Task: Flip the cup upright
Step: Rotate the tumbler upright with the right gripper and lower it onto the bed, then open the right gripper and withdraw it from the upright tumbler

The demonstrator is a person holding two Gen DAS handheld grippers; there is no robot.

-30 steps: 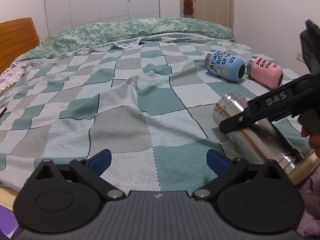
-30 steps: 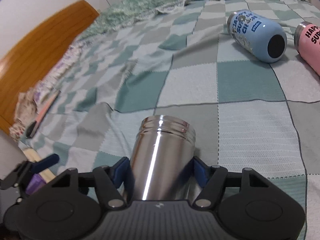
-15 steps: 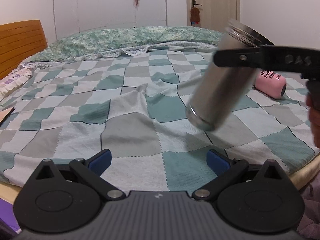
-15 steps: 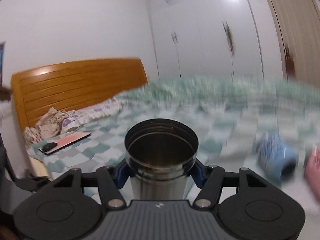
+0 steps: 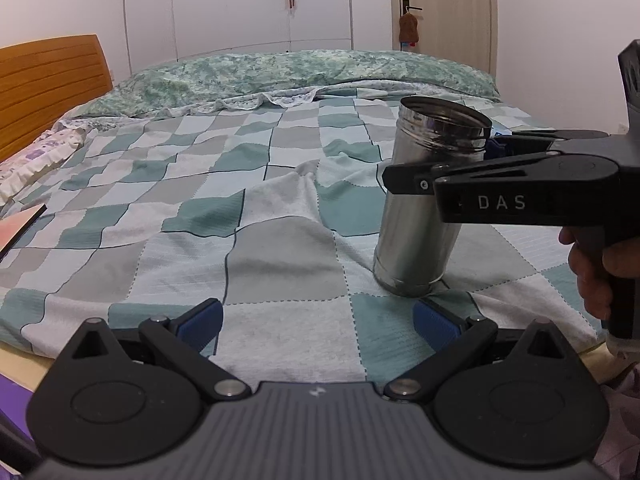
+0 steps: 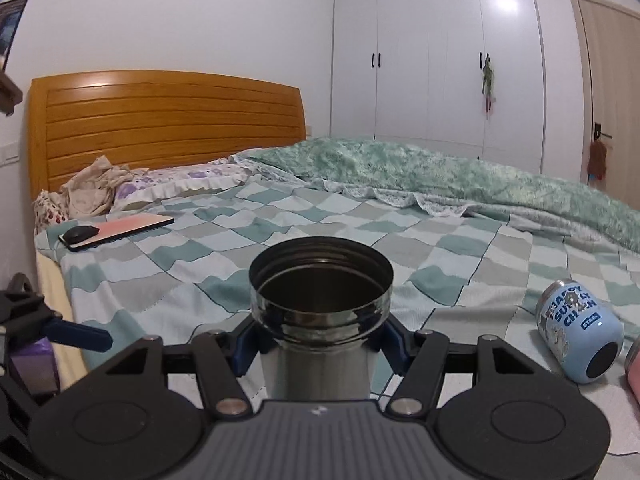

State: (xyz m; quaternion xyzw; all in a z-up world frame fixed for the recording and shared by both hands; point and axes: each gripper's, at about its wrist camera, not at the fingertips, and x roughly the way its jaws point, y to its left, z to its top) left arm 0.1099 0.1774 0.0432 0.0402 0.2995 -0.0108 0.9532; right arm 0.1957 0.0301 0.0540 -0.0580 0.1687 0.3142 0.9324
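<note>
A tall steel cup (image 5: 424, 208) stands nearly upright, mouth up, its base on the checked bedspread (image 5: 256, 216). My right gripper (image 6: 320, 344) is shut on the steel cup (image 6: 320, 304) just below its rim; in the left wrist view it reaches in from the right (image 5: 436, 160). My left gripper (image 5: 318, 320) is open and empty, low at the bed's near edge, just left of the cup's base.
A blue cup (image 6: 576, 336) lies on its side to the right, with the edge of a pink cup (image 6: 633, 372) beyond it. A pink tablet with a black mouse (image 6: 116, 228) lies near the pillows. A wooden headboard (image 6: 160, 128) stands at the left.
The right gripper lifted the steel cup off its side, swung it mouth up and lowered its base onto the bedspread. The left gripper stayed open in place.
</note>
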